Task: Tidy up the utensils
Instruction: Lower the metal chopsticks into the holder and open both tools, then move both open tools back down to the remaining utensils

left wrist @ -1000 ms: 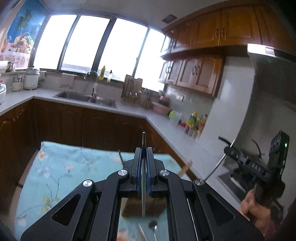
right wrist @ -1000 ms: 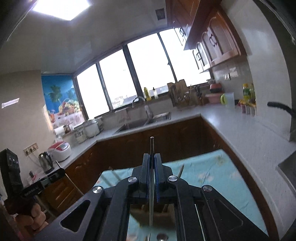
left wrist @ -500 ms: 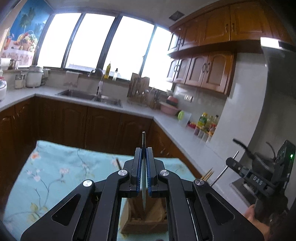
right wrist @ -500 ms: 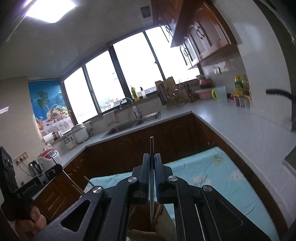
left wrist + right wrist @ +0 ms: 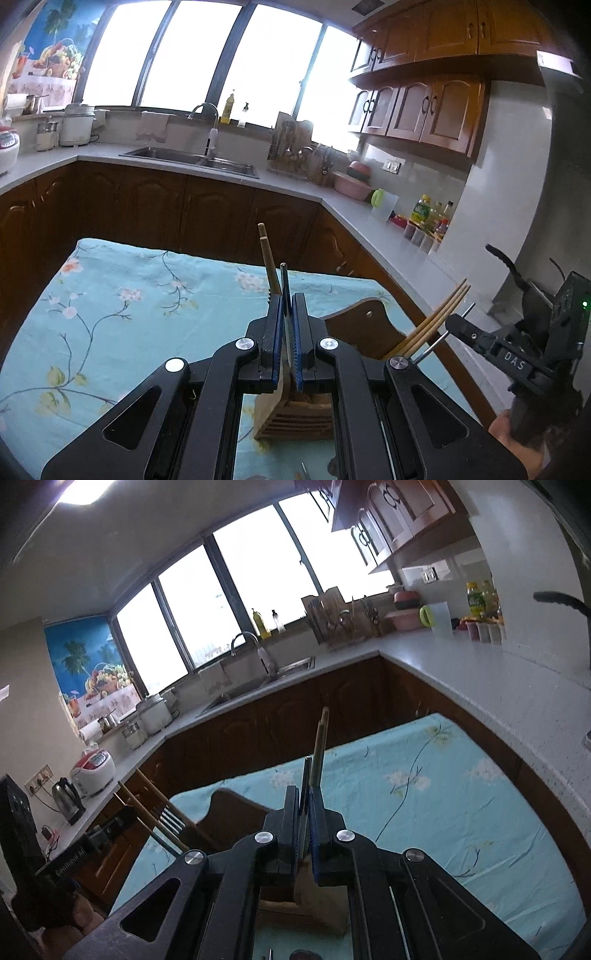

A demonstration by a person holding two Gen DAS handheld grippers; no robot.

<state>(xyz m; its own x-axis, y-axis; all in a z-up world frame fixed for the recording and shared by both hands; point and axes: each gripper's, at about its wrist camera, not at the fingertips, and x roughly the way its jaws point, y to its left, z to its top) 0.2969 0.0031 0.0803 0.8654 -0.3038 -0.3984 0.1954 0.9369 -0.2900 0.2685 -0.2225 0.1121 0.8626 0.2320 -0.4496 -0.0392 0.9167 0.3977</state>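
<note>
We see two claws over the worktop (image 5: 110, 295). The left claw (image 5: 287, 325) pinches one thin metal utensil (image 5: 283, 280); the right claw (image 5: 305, 812) pinches one too (image 5: 306, 771). One wooden holder (image 5: 295, 417) stands near the worktop's near edge, below both, with two chopsticks (image 5: 267, 262) upright.

We are looking forward and slightly down along each gripper's fingers, close above the wooden utensil holder (image 5: 291, 421). Both views are sharing the floral tablecloth (image 5: 122, 314), the sink counter (image 5: 258, 686) and the windows (image 5: 192, 55).
</note>
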